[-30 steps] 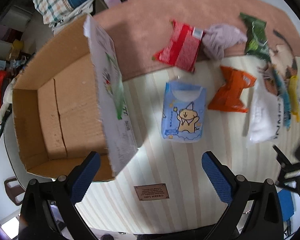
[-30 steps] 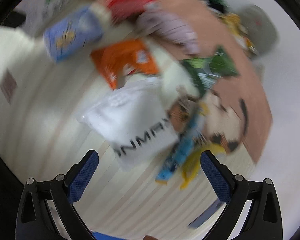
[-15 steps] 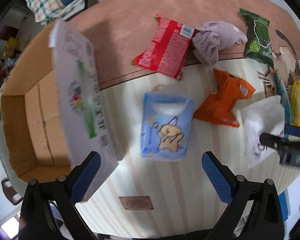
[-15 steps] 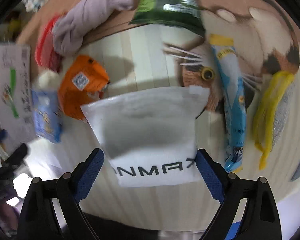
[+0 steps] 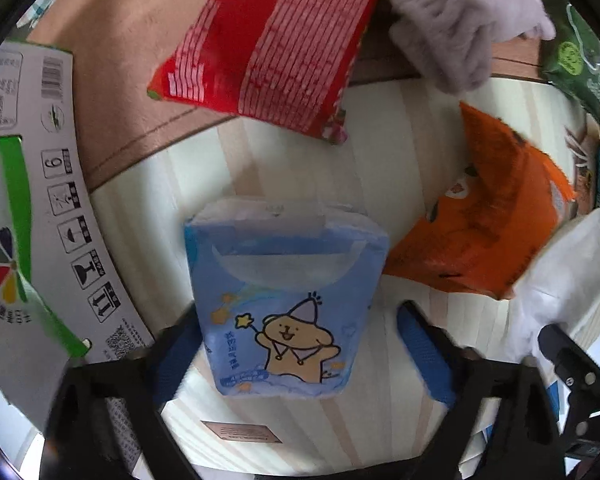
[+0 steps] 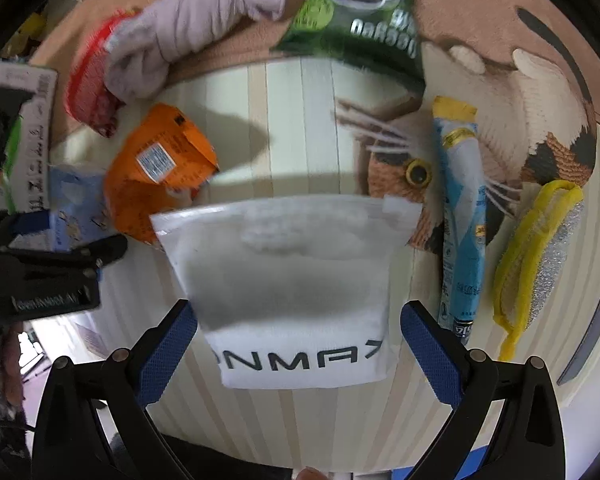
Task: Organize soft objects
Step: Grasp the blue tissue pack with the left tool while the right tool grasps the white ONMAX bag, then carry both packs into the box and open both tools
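A printed carton flap (image 5: 24, 208) fills the far left. Beside it the left gripper (image 5: 300, 344) is spread wide, its blue pads flanking a blue tissue pack (image 5: 286, 296) flat on the striped floor, not gripping it. Farther right lies an orange pouch (image 5: 488, 220). The right gripper (image 6: 300, 344), also wide, straddles a white bag (image 6: 288, 280); a blue tube (image 6: 462, 216) and yellow scrubber (image 6: 536, 256) lie rightmost.

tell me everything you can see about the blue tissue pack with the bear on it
The blue tissue pack is a soft, plastic-wrapped block lying flat on the pale striped floor. It shows a cartoon bear in a party hat holding a star wand, with a clear curved window above. It sits between the open left gripper's blue-padded fingers; contact isn't clear. The orange packet lies beside its upper corner.
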Demonstrator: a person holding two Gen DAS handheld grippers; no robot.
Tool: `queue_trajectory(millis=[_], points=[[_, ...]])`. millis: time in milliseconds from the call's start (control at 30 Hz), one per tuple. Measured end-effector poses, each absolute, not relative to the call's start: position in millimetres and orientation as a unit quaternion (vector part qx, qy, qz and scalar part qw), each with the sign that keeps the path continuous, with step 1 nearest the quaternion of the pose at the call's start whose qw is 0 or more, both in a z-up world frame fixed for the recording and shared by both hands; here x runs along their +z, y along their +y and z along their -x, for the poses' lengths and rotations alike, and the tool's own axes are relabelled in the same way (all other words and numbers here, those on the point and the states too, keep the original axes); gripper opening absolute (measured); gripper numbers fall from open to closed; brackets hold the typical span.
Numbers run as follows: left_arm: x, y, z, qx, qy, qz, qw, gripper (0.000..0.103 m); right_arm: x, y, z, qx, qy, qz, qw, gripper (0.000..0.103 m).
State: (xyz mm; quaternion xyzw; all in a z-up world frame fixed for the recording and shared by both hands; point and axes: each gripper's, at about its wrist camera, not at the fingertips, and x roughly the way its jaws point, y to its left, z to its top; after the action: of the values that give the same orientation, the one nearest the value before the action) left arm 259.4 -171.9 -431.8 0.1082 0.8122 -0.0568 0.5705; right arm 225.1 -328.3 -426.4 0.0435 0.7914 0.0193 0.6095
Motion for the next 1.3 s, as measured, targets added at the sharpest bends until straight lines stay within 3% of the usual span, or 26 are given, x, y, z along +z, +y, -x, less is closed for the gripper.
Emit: queue_trajectory(millis=[133, 200, 267, 333, 633, 833, 1033, 1300], points=[[-425.7, -169.1, -258.2, -0.053, 0.809, -0.093, 0.578, 0.049, -439.6, -327.5, -211.2, 0.005, 0.8, -0.043, 0.599, 0.101], [-418.9, -168.2, -255.3, -0.053, 0.802, -0.096, 0.587, 0.044, -442.1, -326.1, -204.7, -0.012, 0.796, -0.049, 0.603, 0.089], [-411.1, -165.2, -251.4, -0.05, 0.797, -0.094, 0.595, 0.042, -437.1, -333.8, -197.5, -0.021, 0.793, -0.067, 0.605, 0.083], [-394.3, -168.6, -248.4, -0.055, 0.788, -0.085, 0.607, 0.042, -423.1, -344.7, -185.3, -0.029, 0.788, -0.078, 0.61, 0.079], [-278.9, -129.7, -238.9, -0.081, 0.726, -0.039, 0.682, 0.041, -340.2, -327.2, -153.7, -0.001, 0.742, -0.117, 0.66, 0.077], [-231.5, -13.0, -237.2, -0.06, 0.689, -0.012, 0.722, 0.042, -264.0, -249.0, -149.8, 0.06, 0.701, -0.133, 0.698, 0.077], [-239.3, 106.3, -258.1, -0.032, 0.7, 0.019, 0.713, 0.042, -240.3, -125.1, -211.7, 0.097, 0.689, -0.138, 0.705, 0.078], [-312.0, 191.0, -318.9, -0.052, 0.753, 0.069, 0.652, 0.042, -284.1, 6.0, -275.3, 0.074, 0.723, -0.102, 0.679, 0.078]])
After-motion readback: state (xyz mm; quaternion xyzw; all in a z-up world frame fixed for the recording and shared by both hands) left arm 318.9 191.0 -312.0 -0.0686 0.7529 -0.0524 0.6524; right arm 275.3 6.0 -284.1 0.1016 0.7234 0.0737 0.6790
